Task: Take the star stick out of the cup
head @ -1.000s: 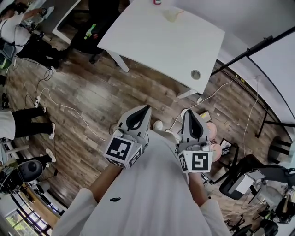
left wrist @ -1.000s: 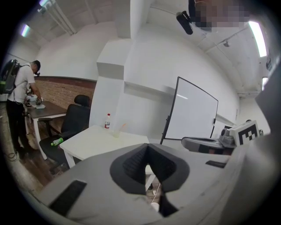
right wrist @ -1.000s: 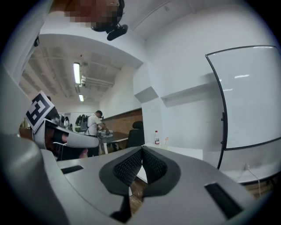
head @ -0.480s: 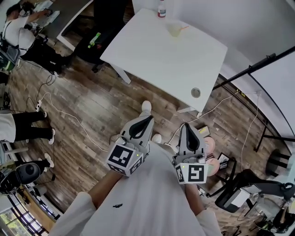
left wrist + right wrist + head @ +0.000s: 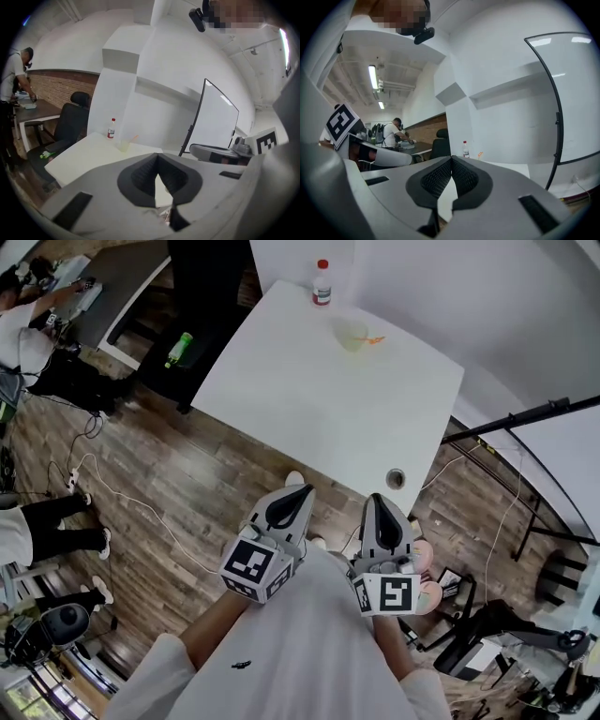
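Observation:
A clear cup (image 5: 352, 334) stands on the far side of the white table (image 5: 309, 399), with an orange star stick (image 5: 374, 338) poking out of it to the right. The same cup (image 5: 123, 146) and stick (image 5: 133, 138) show small in the left gripper view; the stick (image 5: 479, 154) is a tiny orange mark in the right gripper view. My left gripper (image 5: 298, 491) and right gripper (image 5: 377, 500) are held close to my body, well short of the table's near edge. Both have their jaws closed tip to tip with nothing between them.
A small bottle with a red cap (image 5: 322, 283) stands at the table's far edge, left of the cup. A round cable hole (image 5: 396, 478) sits at the near right corner. Wooden floor with cables lies left; a black chair (image 5: 65, 122) and people at another desk stand farther left.
The table has come nearer and lower in the head view, bringing the bottle and cup fully into sight. Both grippers keep their pose in front of my body, jaws still closed.

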`<state>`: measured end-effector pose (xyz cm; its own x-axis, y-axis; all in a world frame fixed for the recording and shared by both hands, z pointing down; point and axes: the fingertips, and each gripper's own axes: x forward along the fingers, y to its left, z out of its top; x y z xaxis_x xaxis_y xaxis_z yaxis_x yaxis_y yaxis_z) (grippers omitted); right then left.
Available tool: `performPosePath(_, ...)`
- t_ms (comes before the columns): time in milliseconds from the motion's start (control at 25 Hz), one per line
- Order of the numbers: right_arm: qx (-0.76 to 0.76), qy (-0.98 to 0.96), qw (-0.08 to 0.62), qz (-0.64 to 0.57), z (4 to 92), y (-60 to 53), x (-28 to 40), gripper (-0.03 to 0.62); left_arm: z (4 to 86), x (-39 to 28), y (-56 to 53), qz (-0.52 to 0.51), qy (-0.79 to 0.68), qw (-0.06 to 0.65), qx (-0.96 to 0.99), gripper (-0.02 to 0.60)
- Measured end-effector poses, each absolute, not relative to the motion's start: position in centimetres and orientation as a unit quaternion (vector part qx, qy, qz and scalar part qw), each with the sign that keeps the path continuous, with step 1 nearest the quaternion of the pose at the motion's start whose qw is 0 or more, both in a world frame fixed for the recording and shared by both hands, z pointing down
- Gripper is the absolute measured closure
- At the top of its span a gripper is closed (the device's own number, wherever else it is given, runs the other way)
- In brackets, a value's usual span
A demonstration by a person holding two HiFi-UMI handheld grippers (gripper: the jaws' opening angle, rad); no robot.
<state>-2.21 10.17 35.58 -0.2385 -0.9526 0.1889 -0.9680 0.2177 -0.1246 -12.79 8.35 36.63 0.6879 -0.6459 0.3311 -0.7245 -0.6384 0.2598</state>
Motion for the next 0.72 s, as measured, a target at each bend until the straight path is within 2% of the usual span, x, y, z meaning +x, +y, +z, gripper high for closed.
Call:
performPosePath(440, 0.647, -0.753, 0.047, 0.111, 35.7, -3.8, -3.6, 0.594, 36.7, -15.3, -6.1, 0.104, -0.349, 0.193, 0.911, 0.568)
performPosePath(720, 0.656, -0.745, 0.055, 0.108, 35.9, -8.1, -3.2, 0.594, 38.6, -14.8, -10.6, 0.122, -0.324, 0.204, 0.916, 0.568)
